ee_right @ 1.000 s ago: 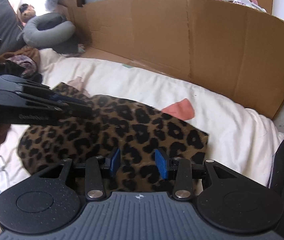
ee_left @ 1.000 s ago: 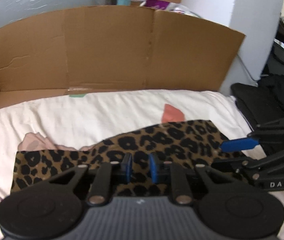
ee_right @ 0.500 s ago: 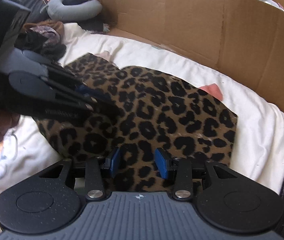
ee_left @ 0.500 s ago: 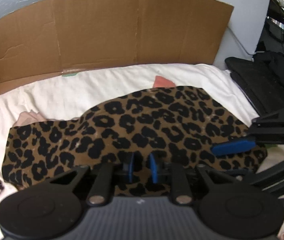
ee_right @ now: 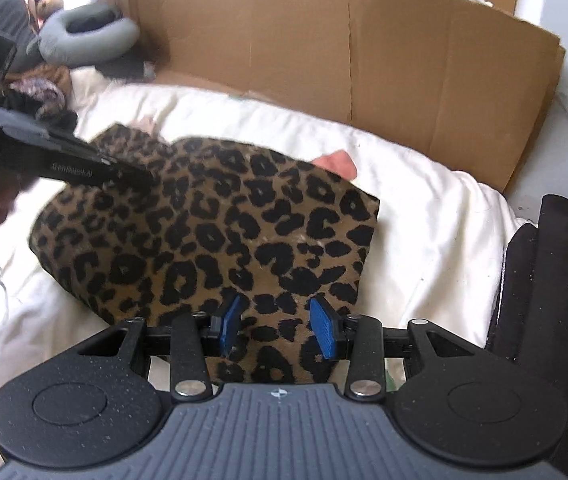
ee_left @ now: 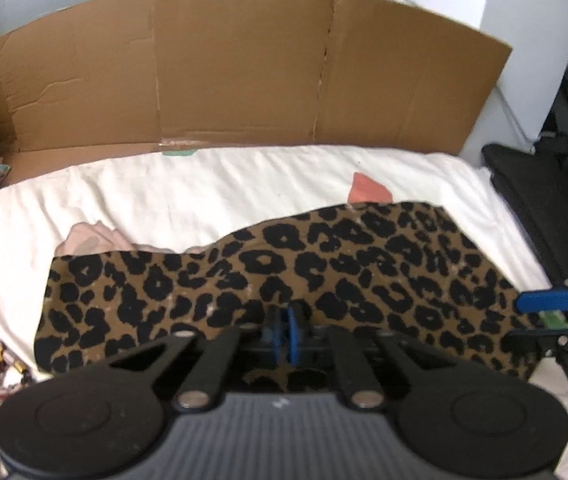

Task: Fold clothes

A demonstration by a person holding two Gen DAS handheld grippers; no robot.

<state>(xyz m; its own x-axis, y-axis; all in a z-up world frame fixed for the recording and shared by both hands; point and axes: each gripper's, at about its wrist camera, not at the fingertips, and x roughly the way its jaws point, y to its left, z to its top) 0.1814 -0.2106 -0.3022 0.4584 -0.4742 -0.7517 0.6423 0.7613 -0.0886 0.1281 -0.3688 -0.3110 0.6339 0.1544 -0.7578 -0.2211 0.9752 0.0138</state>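
left gripper (ee_left: 283,334): nearly clenched, just been closing, cloth (ee_left: 284,276) under its tips, grip unclear | right gripper (ee_right: 279,330): jaws apart over cloth's near edge, poised to pinch | cloth: flat on bed (ee_left: 203,196) ahead, cardboard (ee_left: 243,72) beyond

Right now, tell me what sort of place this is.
Most likely a bedroom in a home. The leopard-print garment lies on a soft white quilt like bedding, a grey neck pillow sits at the far left, and a flattened cardboard sheet stands behind the bed amid household clutter.
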